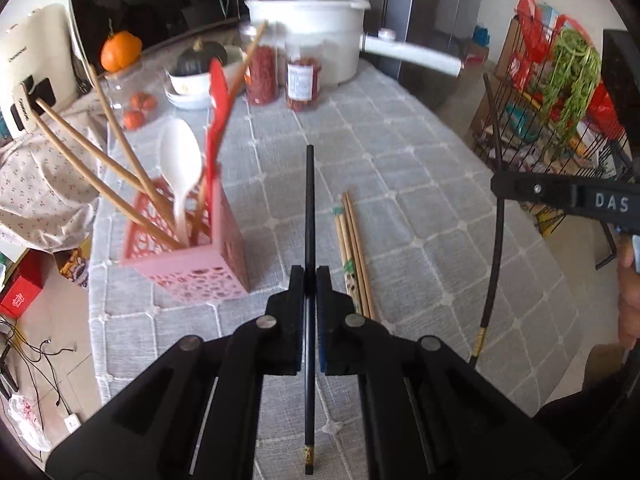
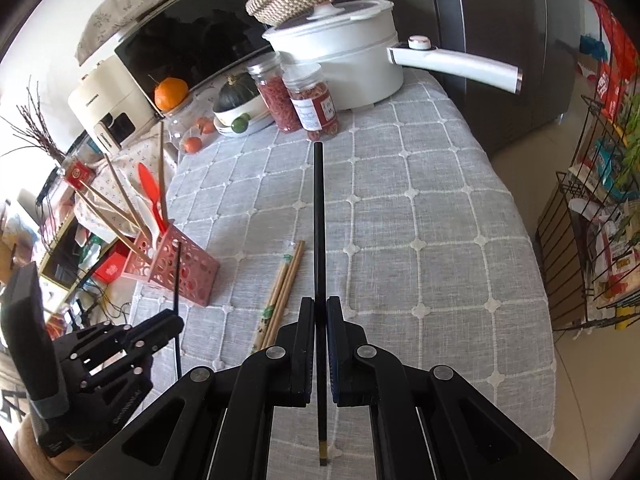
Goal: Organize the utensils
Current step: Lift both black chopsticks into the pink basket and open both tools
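Observation:
My left gripper [image 1: 309,276] is shut on a black chopstick [image 1: 309,208] that points forward above the table. My right gripper [image 2: 319,306] is shut on a second black chopstick [image 2: 318,216]. The pink utensil holder [image 1: 200,268] stands left of the left gripper with wooden chopsticks, a white spoon [image 1: 181,160] and a red spatula [image 1: 218,100] in it; it also shows in the right wrist view [image 2: 180,268]. Several wooden chopsticks [image 1: 354,252] lie on the grey tablecloth [image 1: 420,208] just right of the left gripper; they also show in the right wrist view [image 2: 282,292]. The left gripper shows at lower left there [image 2: 168,326].
At the back stand a white pot with a long handle [image 2: 360,68], two jars of red contents [image 2: 296,100], a bowl with a dark squash [image 2: 236,112] and an orange fruit [image 2: 171,94]. A wire rack [image 2: 592,240] stands off the table's right edge.

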{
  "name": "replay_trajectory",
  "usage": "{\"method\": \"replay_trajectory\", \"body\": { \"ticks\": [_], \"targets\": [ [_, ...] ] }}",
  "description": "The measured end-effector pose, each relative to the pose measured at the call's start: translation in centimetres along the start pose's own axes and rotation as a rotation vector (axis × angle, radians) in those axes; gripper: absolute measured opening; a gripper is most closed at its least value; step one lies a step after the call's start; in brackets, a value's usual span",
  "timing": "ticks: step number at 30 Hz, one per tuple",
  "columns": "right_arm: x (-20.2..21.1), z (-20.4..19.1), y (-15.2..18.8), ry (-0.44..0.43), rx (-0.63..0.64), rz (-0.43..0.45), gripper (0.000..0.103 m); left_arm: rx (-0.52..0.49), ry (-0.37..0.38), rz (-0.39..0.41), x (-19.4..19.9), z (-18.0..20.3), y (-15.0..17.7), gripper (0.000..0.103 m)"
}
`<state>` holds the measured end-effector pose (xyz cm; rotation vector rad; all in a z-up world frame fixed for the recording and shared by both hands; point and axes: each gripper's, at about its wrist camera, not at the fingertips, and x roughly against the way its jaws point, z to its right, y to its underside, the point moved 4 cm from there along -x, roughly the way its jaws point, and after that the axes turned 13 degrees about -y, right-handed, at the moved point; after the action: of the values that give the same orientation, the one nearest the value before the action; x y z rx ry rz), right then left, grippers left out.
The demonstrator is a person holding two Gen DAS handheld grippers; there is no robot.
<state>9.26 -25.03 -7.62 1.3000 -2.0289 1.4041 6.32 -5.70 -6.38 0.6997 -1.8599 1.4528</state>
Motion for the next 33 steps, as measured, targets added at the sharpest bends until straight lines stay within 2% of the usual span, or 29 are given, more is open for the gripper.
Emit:
{"method": "replay_trajectory", "body": {
  "ticks": [5, 12, 15, 19, 22, 26, 29, 33],
  "targets": [
    [2.0, -2.7, -0.7, -0.018, 0.055, 0.090, 0.006, 0.106, 0.016, 0.126, 3.8, -3.0, -1.1, 0.006],
    [4.4, -6.9, -2.4, 0.015, 0.220, 0.251, 0.006, 0.221, 0.018, 0.356, 7.6, -6.0, -3.2, 0.006],
    [4.8, -7.8, -3.0, -0.011, 0.224, 0.284, 0.006, 0.267, 0.017, 0.453, 8.8, -7.1, -3.7, 0.006],
    [4.8, -8.5, -3.2, -0.030, 0.227, 0.294, 0.006, 0.312, -0.012, 0.536, 10.1, -8.2, -4.1, 0.006],
    [4.5, -8.6, -3.3, -0.037, 0.227, 0.288, 0.006, 0.337, -0.024, 0.541, 9.9, -9.3, -4.5, 0.006],
    [4.3, -8.2, -3.2, -0.046, 0.214, 0.277, 0.006, 0.357, -0.048, 0.505, 8.8, -10.1, -4.5, 0.006],
    [4.2, -7.9, -3.1, -0.047, 0.207, 0.272, 0.006, 0.357, -0.079, 0.439, 7.3, -10.3, -4.5, 0.006],
    [4.0, -7.9, -3.0, -0.053, 0.201, 0.270, 0.006, 0.381, -0.074, 0.355, 4.9, -10.5, -4.1, 0.006]
  ]
}}
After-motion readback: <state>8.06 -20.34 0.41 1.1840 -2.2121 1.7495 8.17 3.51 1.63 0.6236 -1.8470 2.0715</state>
